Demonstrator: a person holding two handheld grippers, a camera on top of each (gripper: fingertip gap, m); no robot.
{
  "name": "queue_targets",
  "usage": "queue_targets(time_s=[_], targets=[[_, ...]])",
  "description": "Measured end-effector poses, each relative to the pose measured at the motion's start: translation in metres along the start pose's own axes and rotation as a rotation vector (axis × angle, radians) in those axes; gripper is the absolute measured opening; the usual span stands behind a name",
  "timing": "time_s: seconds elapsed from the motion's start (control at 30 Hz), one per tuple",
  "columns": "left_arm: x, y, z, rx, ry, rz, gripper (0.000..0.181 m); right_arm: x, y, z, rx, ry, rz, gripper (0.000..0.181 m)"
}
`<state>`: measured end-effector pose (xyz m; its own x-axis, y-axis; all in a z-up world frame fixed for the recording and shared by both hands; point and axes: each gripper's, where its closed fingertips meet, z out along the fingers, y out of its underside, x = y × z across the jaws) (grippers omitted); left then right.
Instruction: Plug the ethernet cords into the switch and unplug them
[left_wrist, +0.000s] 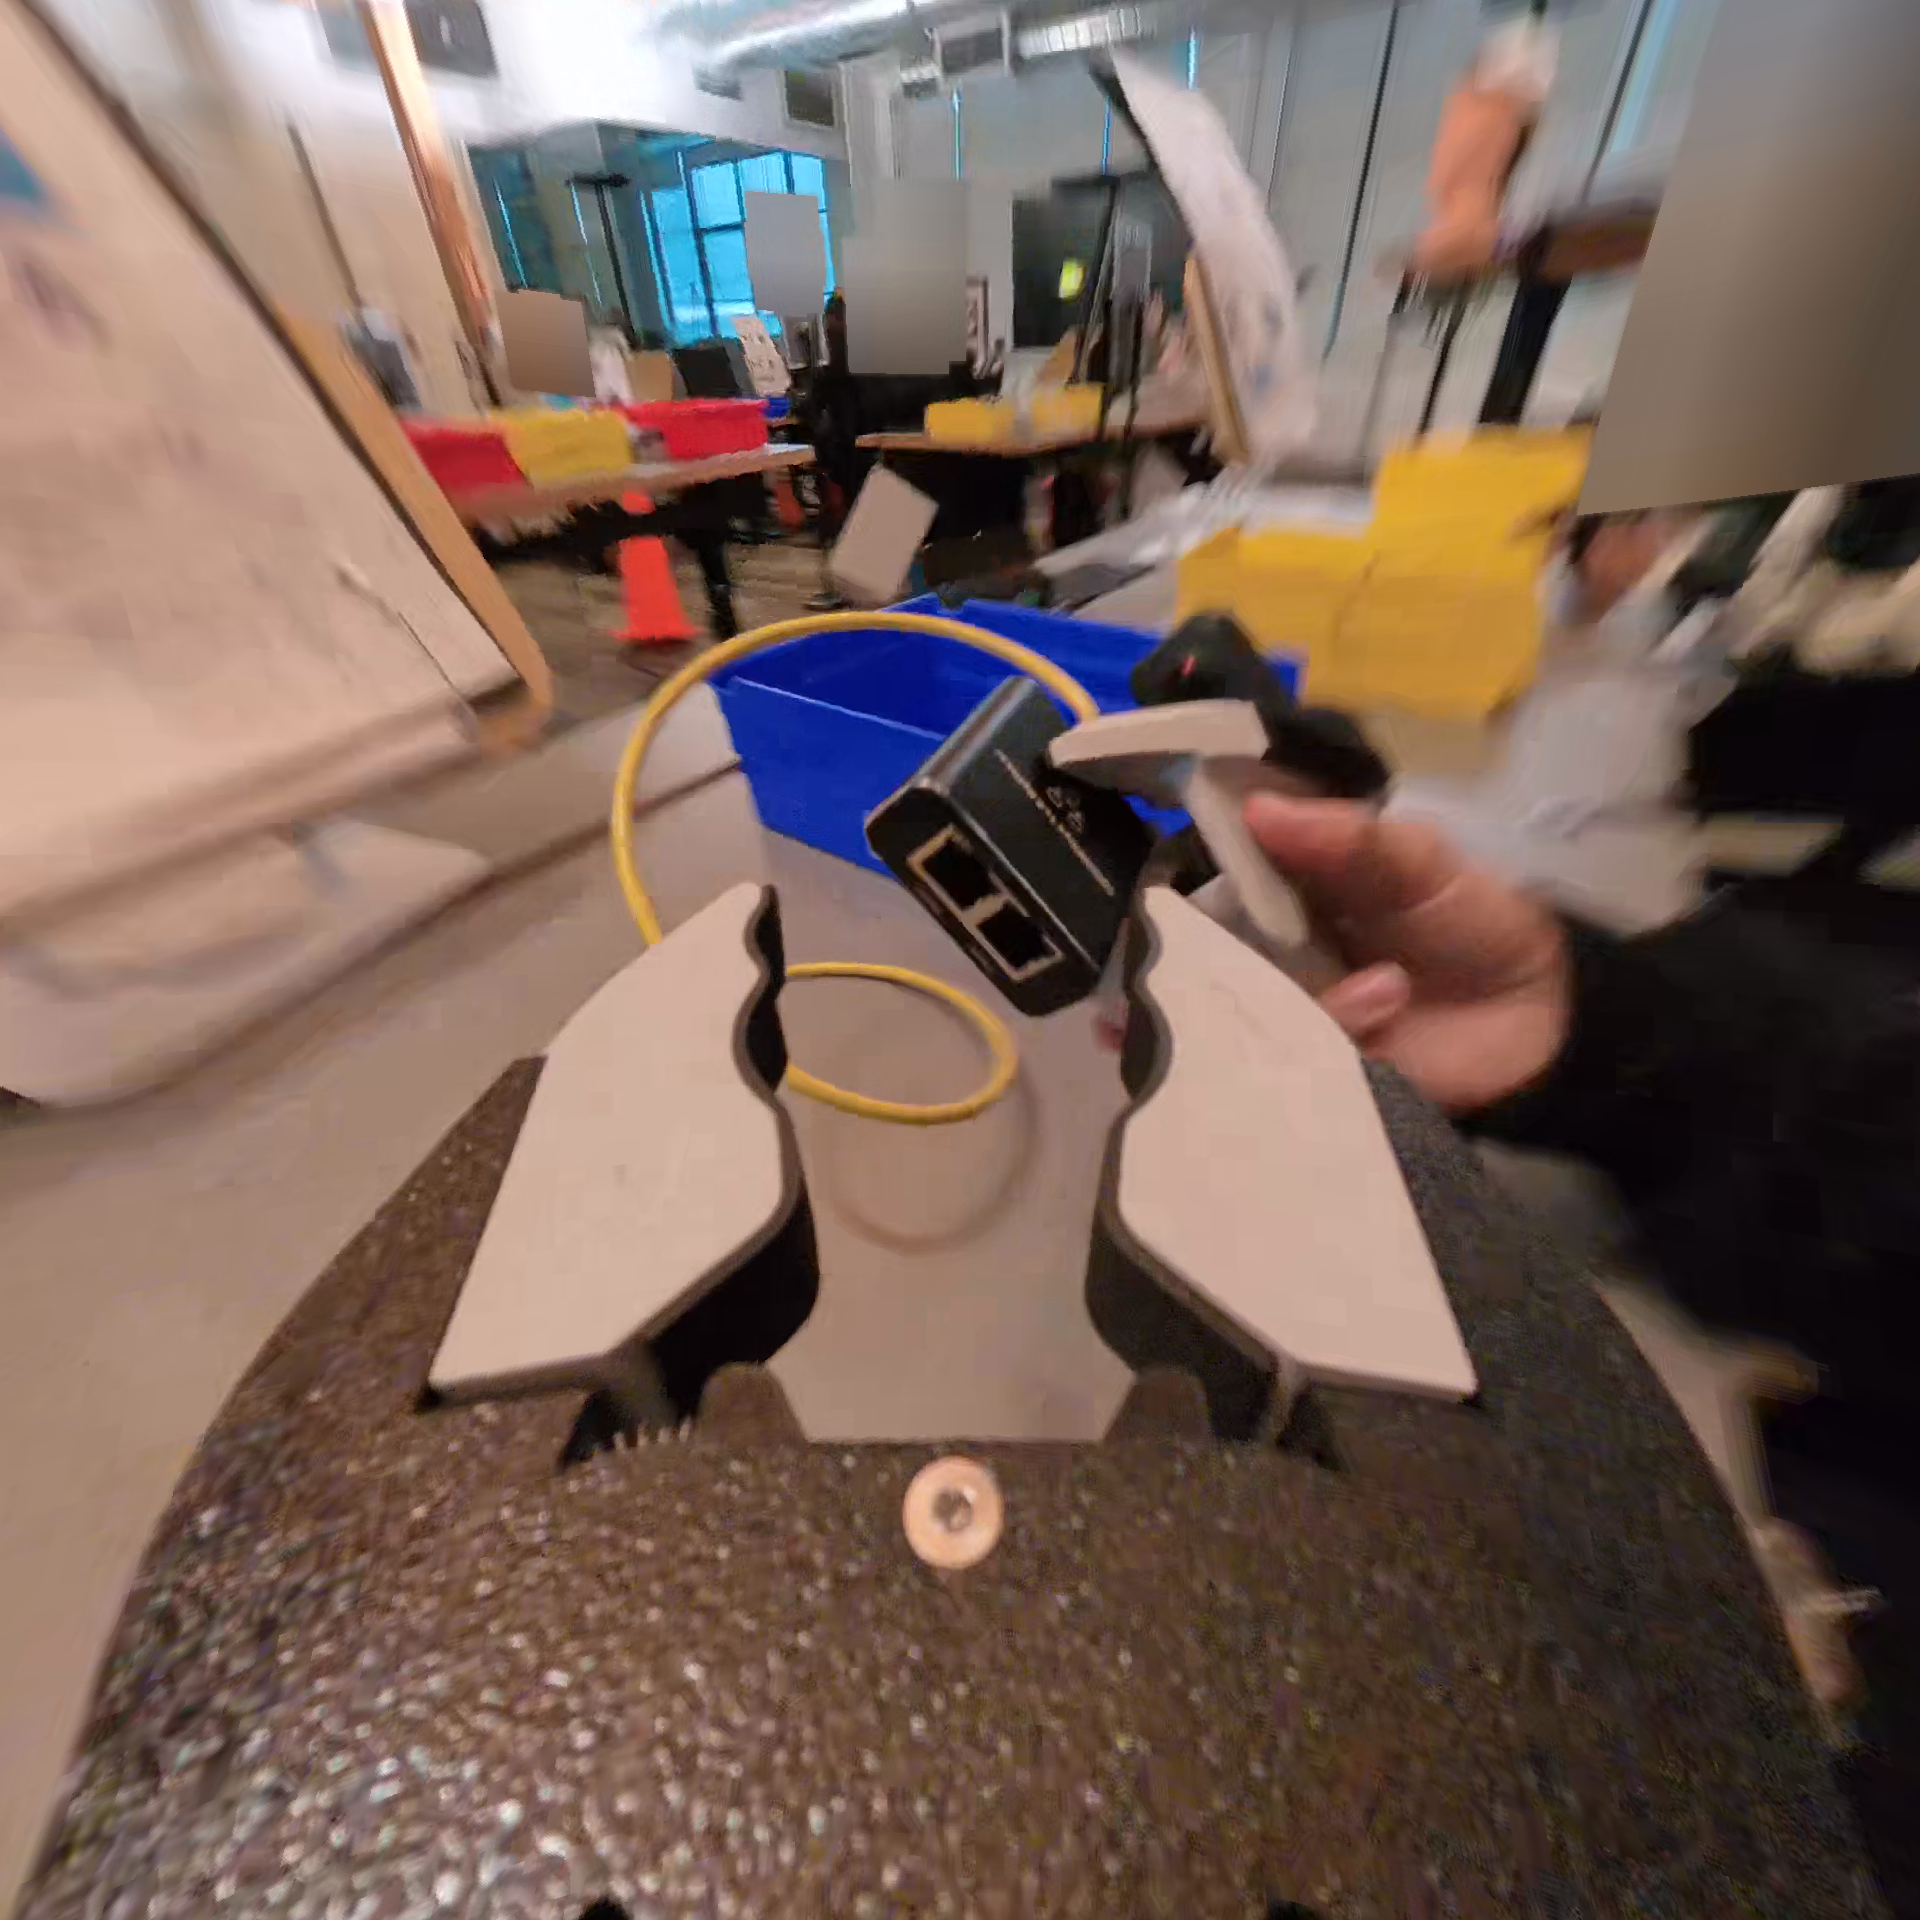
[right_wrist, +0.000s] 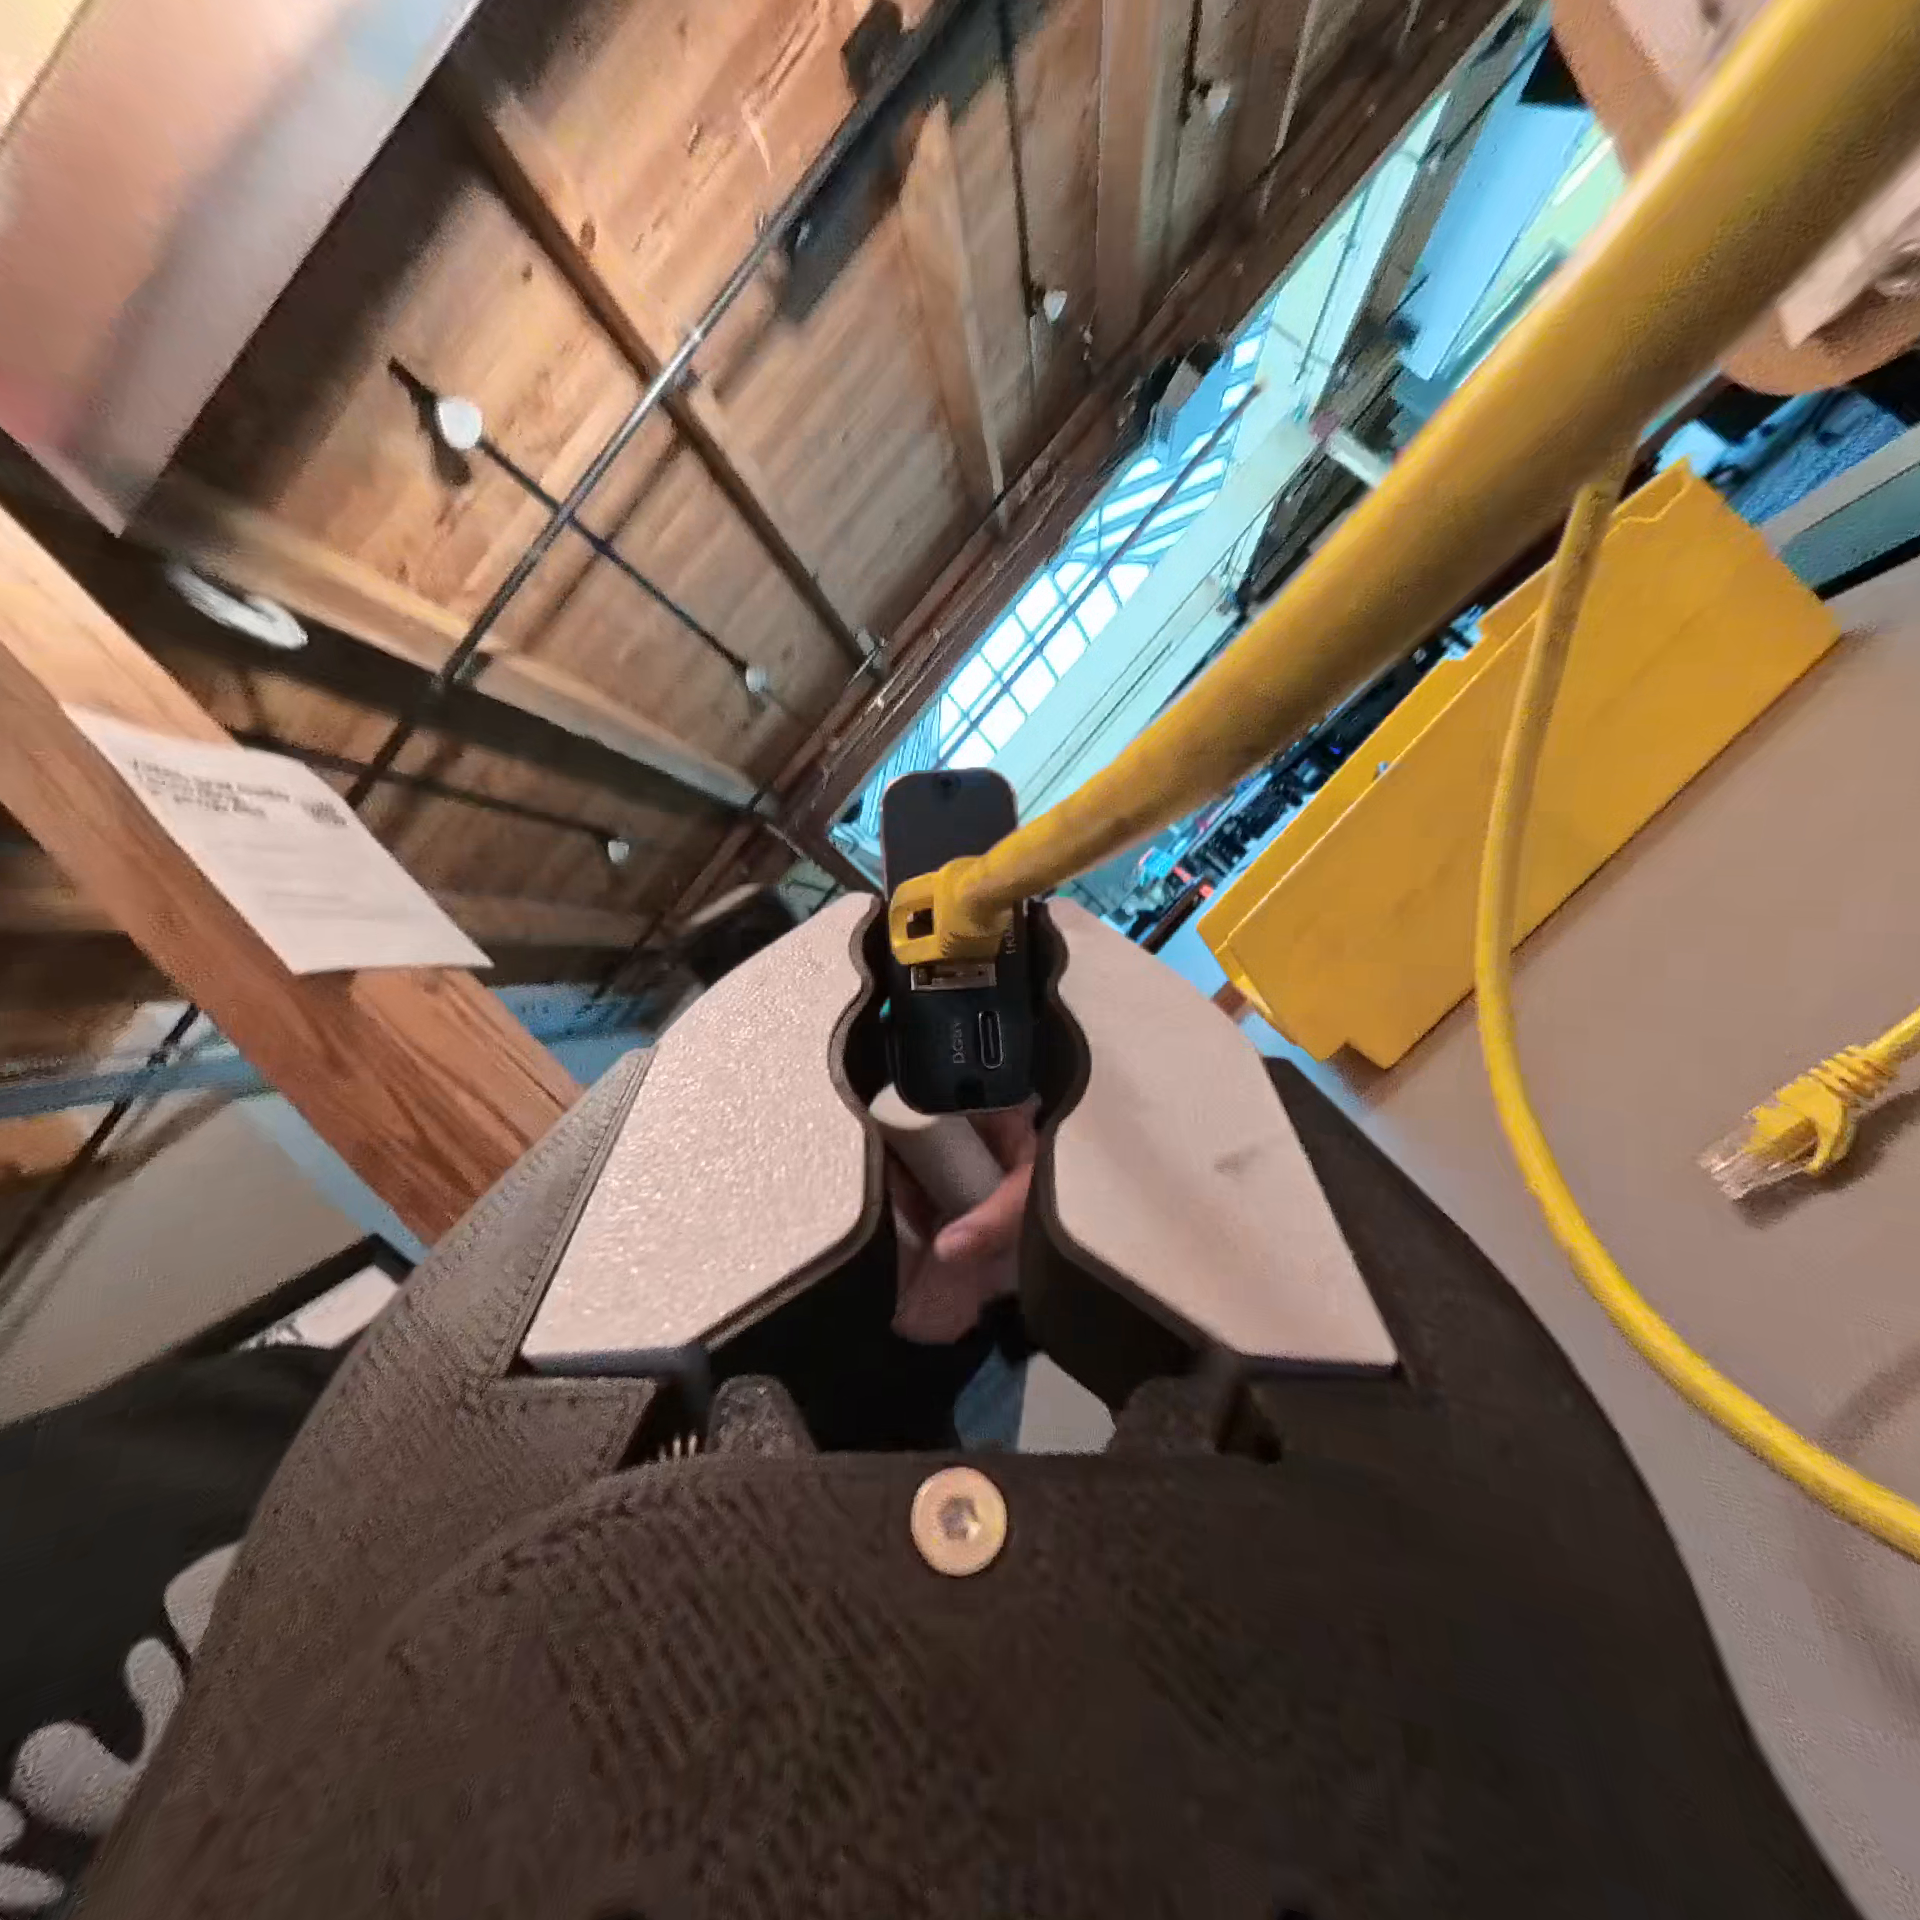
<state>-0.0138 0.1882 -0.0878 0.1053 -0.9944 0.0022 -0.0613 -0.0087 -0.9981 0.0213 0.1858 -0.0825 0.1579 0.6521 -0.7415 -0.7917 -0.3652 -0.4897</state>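
My right gripper (right_wrist: 956, 925) is shut on a small black switch (right_wrist: 951, 1049) and holds it up off the table. A yellow ethernet cord (right_wrist: 1299, 644) is plugged into the switch's near face. The cord's free plug (right_wrist: 1782, 1132) lies loose on the table at the right. In the left wrist view the switch (left_wrist: 1013, 847) hangs tilted in the right gripper (left_wrist: 1132, 790), with two empty ports facing me. My left gripper (left_wrist: 951, 935) is open and empty, just short of the switch. The yellow cord (left_wrist: 899, 1107) loops on the table between and beyond its fingers.
A blue bin (left_wrist: 831, 727) stands behind the switch and yellow bins (left_wrist: 1403, 592) to its right; a yellow bin (right_wrist: 1507, 779) also shows in the right wrist view. A hand (left_wrist: 1444, 935) holds the right gripper. The grey table (left_wrist: 312, 1195) stretches to the left.
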Motion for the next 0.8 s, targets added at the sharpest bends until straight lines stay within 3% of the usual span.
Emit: queue_targets(time_s=[0.1,0.2,0.3,0.6,0.7,0.8], targets=[[0.010,0.008,-0.003,-0.007,0.183,-0.414,0.037,-0.001,0.000,0.004,0.038,0.008,-0.009,0.024],[0.024,0.018,0.000,-0.050,0.317,-0.617,0.034,-0.004,0.009,0.010,0.015,-0.003,-0.031,0.024],[0.022,0.016,0.002,-0.006,0.350,-0.739,0.023,-0.006,0.013,0.012,-0.013,-0.009,-0.066,0.024],[0.017,0.027,0.003,0.038,0.447,-0.961,0.023,0.009,0.022,0.009,-0.110,0.076,-0.252,0.028],[0.008,0.030,0.003,0.095,0.462,-1.106,0.023,0.018,0.028,0.002,-0.230,0.154,-0.386,0.061],[-0.009,0.034,0.001,0.144,0.441,-1.203,0.023,0.031,0.058,-0.028,-0.607,0.243,-0.456,0.084]])
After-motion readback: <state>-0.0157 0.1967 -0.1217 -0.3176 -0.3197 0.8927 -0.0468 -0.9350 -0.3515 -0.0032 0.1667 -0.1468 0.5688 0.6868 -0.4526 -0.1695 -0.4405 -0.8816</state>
